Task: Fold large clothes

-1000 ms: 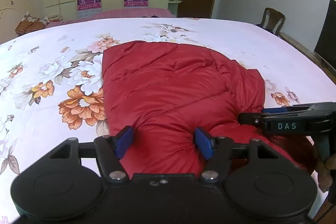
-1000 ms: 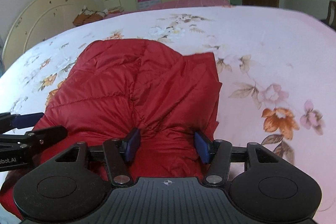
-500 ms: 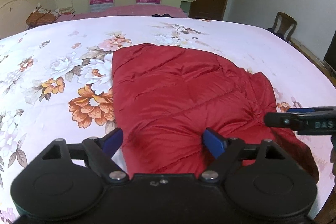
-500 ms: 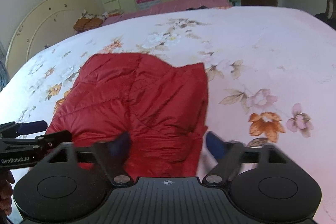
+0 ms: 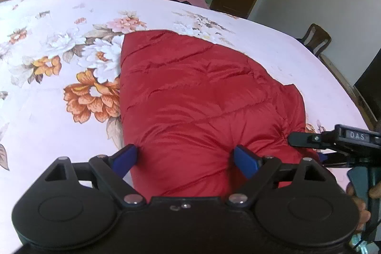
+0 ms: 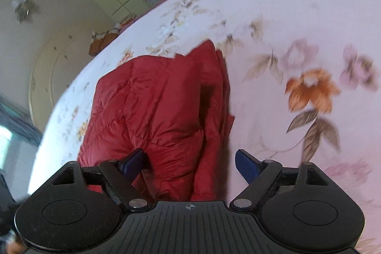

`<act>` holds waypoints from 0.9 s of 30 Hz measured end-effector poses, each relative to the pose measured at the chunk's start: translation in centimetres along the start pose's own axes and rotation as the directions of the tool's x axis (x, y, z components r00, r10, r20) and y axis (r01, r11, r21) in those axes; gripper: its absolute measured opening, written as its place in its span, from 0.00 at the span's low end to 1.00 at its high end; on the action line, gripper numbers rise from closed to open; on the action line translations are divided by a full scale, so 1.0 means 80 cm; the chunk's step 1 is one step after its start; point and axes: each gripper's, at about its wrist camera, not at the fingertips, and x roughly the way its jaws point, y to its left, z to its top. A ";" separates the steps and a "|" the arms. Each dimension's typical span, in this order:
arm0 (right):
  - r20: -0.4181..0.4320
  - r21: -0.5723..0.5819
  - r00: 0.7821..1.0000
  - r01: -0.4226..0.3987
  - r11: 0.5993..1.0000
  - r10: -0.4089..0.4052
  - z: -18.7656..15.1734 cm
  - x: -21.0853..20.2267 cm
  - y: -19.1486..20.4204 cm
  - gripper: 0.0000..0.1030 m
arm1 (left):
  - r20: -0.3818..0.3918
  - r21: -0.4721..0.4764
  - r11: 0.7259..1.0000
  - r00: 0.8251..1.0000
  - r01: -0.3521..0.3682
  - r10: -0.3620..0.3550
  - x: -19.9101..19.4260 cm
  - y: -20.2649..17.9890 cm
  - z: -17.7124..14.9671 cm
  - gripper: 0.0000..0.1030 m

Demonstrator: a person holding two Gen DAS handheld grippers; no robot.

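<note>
I hold two grippers over a bed with a pink sheet printed with orange and white flowers (image 5: 71,92). The task's thing, a red quilted puffy jacket (image 5: 202,97), lies folded on this sheet, straight in front of me, and it stretches from my jaws toward twelve o'clock. So its long axis runs away from me, not across.

My left gripper (image 5: 184,157) is at the near end of the jacket. Its jaws are opening at this moment; the red fabric is between the blue pads, but they do not seem to press it. My right gripper (image 6: 190,162) has its jaws wide apart and holds nothing. In the right wrist view the jacket's right edge lies between the pads, and bare sheet is at three o'clock.

I judge that the left hand is nearer to the middle of the jacket, while the right one sits at the edge. The next fold probably must bring the near end toward twelve o'clock.
</note>
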 end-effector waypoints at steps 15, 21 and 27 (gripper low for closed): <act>-0.054 -0.003 0.983 -0.177 0.984 0.177 0.001 0.011 0.007 0.35 | 0.049 -0.078 0.997 0.999 0.024 -0.020 -0.015 0.003 -0.002 0.51; -0.019 -0.053 0.966 -0.257 0.965 0.256 0.012 0.000 0.053 0.32 | 0.109 -0.101 0.995 0.994 0.002 0.009 -0.049 0.013 0.013 0.47; -0.010 -0.092 0.950 -0.312 0.946 0.312 0.018 0.030 0.132 0.32 | 0.193 -0.115 0.993 0.980 -0.021 0.043 -0.099 0.067 0.047 0.47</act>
